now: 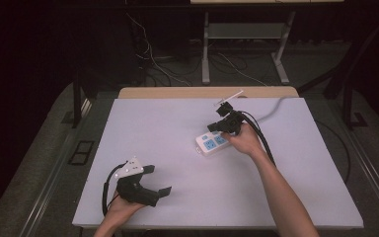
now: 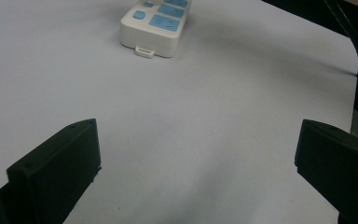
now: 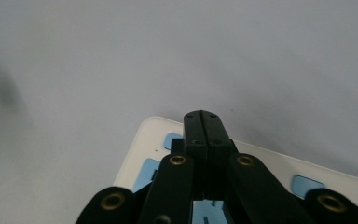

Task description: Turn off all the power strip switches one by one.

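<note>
Your right hand (image 1: 246, 139) reaches out over the middle of the table (image 1: 153, 128), forearm stretched forward from the lower right, wrist bent so the right tongs (image 1: 216, 127) point down and to the left, over the power strip (image 1: 212, 143). In the right gripper view those tongs (image 3: 208, 125) are pressed together, tip against tip, with nothing between them, and they hang over the near end of the power strip (image 3: 149, 144), above its blue sockets. Whether the tips touch the casing you cannot tell from these views. The cable (image 1: 261, 136) loops back from the tongs along your forearm.

The power strip is a white bar with blue sockets, lying at a slant a little right of the table's centre, its cord (image 1: 276, 106) running off toward the far right edge.

Your left hand (image 1: 121, 210) rests low at the near left edge of the table, palm up under the body of the left tongs (image 1: 159, 180), which point to the right, roughly level with the surface. The grey plate (image 1: 128, 169) sits on top. In the left gripper view these tongs (image 2: 196, 154) are spread wide with bare table between the two black tips, and the power strip (image 2: 156, 21) lies well ahead of them, apart from them.
</note>
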`<state>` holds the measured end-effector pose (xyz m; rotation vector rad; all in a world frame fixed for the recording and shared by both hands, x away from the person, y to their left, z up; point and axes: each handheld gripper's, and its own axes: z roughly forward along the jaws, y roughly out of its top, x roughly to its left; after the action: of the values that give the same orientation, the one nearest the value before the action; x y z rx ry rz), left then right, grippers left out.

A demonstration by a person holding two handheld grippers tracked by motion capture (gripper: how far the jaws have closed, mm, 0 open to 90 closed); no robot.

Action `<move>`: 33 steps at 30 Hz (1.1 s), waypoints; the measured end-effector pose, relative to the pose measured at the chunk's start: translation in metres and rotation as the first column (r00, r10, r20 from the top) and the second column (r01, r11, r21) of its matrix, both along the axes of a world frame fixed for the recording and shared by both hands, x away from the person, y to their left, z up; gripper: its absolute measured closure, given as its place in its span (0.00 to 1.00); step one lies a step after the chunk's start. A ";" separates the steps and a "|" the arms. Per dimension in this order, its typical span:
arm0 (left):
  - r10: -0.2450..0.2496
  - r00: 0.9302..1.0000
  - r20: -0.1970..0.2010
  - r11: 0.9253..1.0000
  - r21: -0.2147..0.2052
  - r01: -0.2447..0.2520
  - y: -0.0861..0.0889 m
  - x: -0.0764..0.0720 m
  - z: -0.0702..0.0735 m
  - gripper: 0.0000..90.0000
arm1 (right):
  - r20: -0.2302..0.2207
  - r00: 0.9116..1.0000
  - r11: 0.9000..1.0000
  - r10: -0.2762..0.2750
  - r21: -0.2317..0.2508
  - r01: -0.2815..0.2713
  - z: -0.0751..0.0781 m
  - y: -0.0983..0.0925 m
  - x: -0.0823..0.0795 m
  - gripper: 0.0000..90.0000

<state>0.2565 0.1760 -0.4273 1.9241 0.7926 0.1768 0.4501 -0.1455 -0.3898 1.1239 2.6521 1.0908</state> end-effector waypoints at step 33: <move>0.002 1.000 -0.002 1.000 0.003 -0.002 0.002 0.001 0.000 0.00 | -0.034 0.999 1.000 -0.024 -0.013 0.024 -0.015 -0.019 0.017 1.00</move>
<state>0.2573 0.1782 -0.4274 1.9267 0.7960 0.1768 0.4666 -0.1643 -0.4046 1.1793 2.6596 1.0583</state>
